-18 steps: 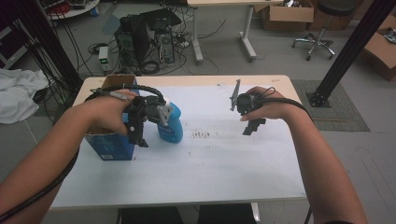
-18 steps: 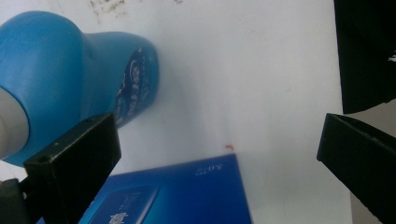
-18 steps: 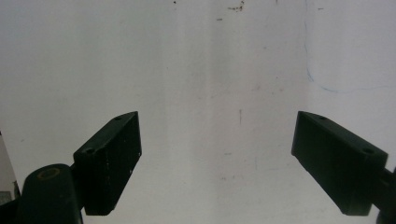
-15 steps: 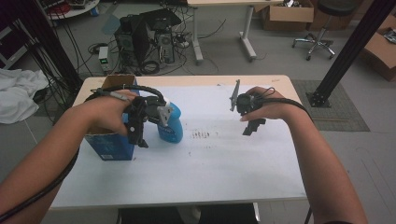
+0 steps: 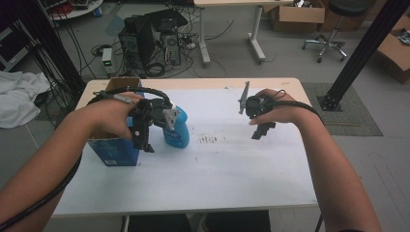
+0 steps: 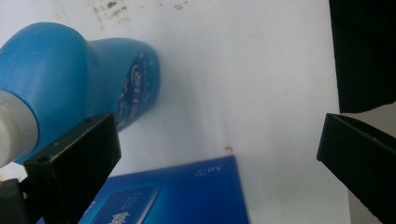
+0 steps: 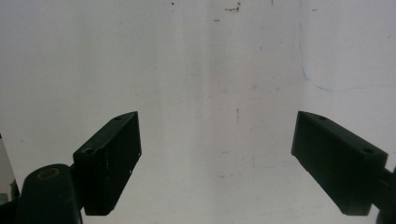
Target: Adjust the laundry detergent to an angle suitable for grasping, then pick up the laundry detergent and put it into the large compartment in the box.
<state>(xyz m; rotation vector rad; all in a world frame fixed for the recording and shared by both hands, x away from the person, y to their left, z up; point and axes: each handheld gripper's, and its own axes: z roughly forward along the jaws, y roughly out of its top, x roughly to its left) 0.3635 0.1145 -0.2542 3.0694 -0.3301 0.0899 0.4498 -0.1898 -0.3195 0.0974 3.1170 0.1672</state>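
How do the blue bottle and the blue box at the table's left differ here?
The blue bottle is rounded and curved with a white cap; the blue box is flat-sided and square-cornered. The bottle is a lighter blue, the box darker. Both carry printed labels and sit close together beneath the open left gripper.

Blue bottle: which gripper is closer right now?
Left. The left gripper is open right beside the blue bottle, above the blue box. The right gripper hangs open over bare table, well across from it.
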